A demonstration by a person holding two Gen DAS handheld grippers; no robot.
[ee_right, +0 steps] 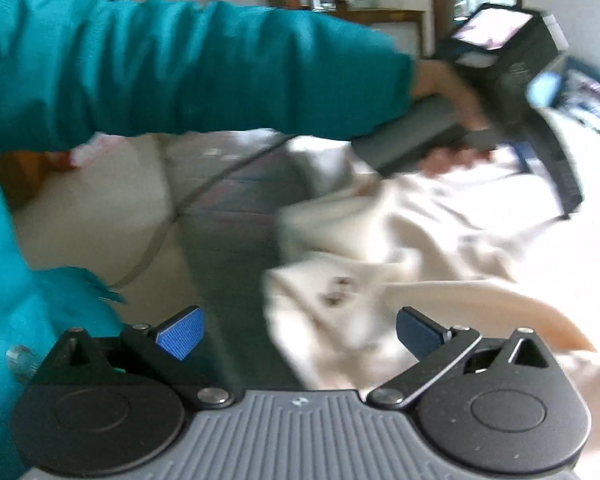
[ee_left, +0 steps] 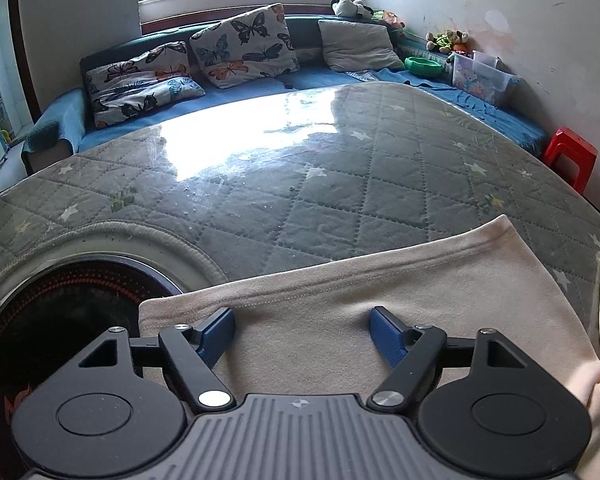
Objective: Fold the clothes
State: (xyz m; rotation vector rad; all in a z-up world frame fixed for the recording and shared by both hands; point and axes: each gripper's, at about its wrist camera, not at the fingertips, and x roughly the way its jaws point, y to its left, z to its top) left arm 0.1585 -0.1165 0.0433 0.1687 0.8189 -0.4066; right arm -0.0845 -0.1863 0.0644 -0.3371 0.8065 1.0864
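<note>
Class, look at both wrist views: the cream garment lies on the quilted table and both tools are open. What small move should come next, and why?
Probably lower the left tool and close it on the cream garment near its stitched hem. Its fingers stand apart just above the flat cloth and hold nothing. The right tool is also open, over crumpled cloth, but that view is blurred, so it should likely steady first.
</note>
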